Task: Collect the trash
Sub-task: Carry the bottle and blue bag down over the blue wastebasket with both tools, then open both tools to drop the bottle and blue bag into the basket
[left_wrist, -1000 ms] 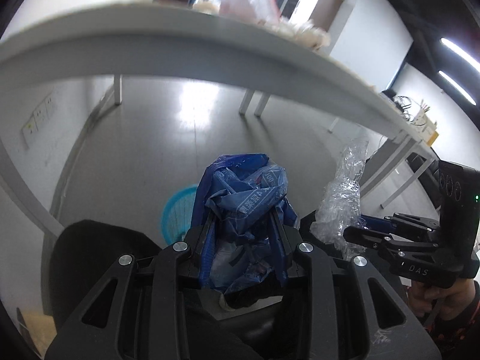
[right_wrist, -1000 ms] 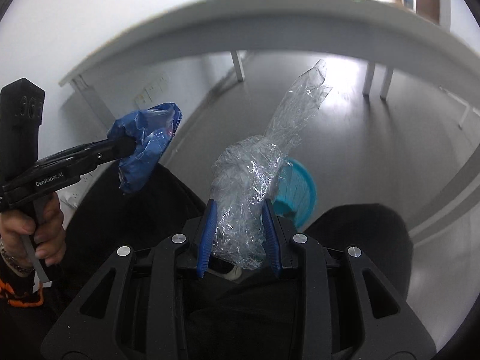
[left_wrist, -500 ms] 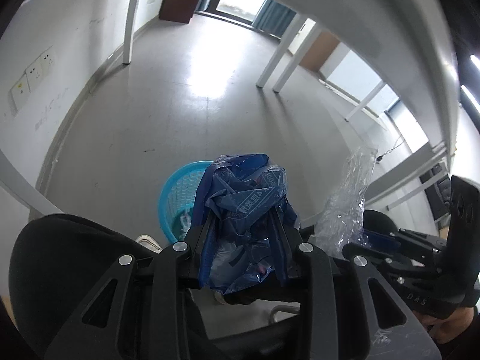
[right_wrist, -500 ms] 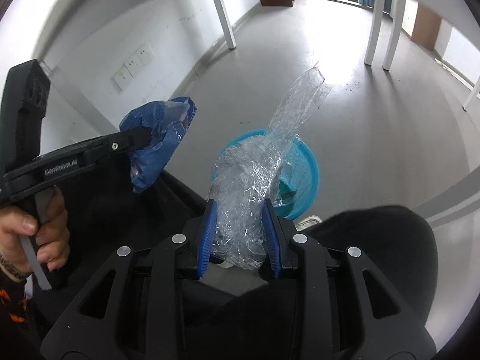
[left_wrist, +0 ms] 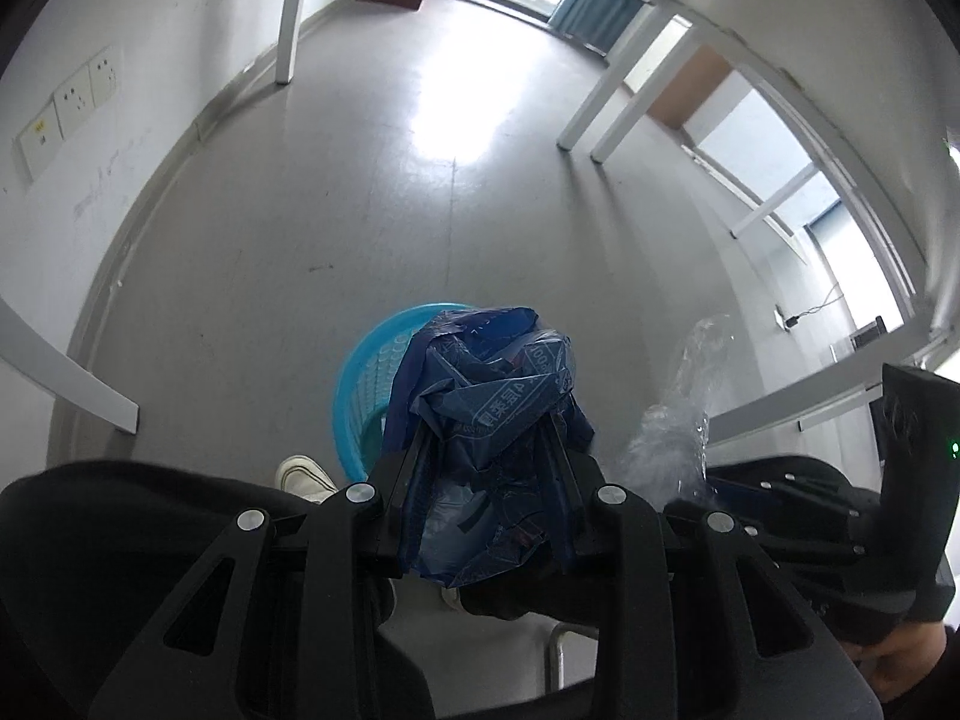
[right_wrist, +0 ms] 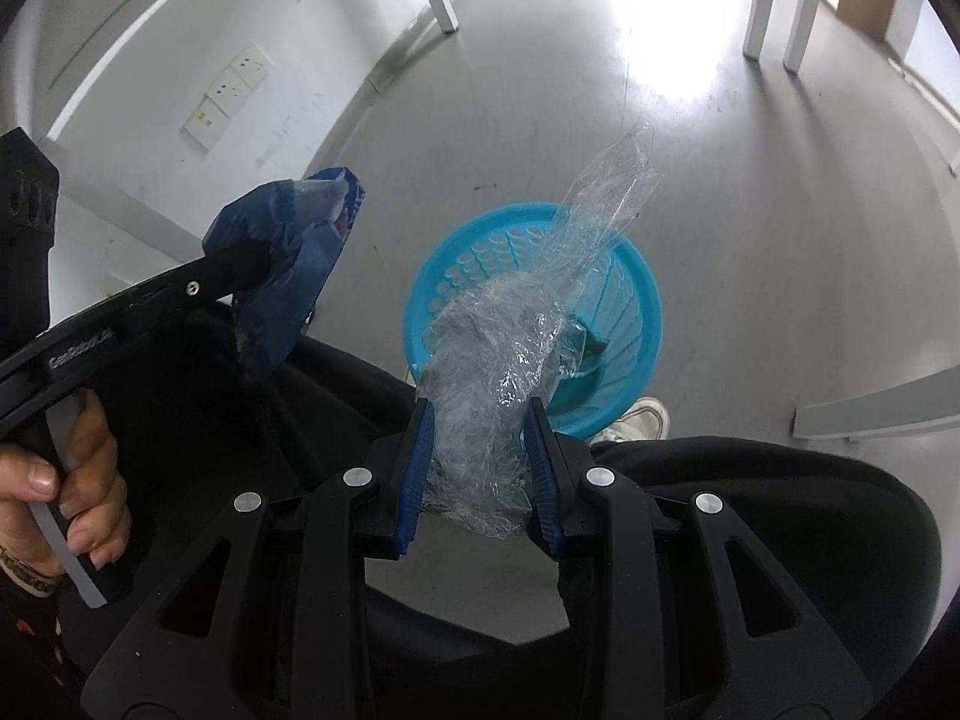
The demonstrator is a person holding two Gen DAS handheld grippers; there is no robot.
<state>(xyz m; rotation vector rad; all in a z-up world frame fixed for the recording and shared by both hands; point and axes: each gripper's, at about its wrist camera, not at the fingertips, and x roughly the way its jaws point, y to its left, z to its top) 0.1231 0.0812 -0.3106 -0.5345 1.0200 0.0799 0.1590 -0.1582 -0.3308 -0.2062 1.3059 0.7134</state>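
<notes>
My left gripper (left_wrist: 489,456) is shut on a crumpled blue plastic bag (left_wrist: 489,396), held above the floor; the bag also shows in the right wrist view (right_wrist: 288,276). My right gripper (right_wrist: 477,420) is shut on a wad of clear plastic wrap (right_wrist: 510,348), which also shows in the left wrist view (left_wrist: 678,426). A blue plastic waste basket (right_wrist: 636,312) stands on the floor below both grippers; in the left wrist view the basket (left_wrist: 366,384) is partly hidden behind the blue bag.
The grey floor (left_wrist: 360,210) spreads out ahead. White table legs (left_wrist: 600,114) and a wall with sockets (left_wrist: 66,102) stand around it. The person's black-clad legs (right_wrist: 750,510) and a white shoe (right_wrist: 642,420) are close beside the basket.
Both grippers have dropped from table-edge height and tipped down towards the floor. The basket now lies more fully in view below the two pieces of trash. Both grips are unchanged.
</notes>
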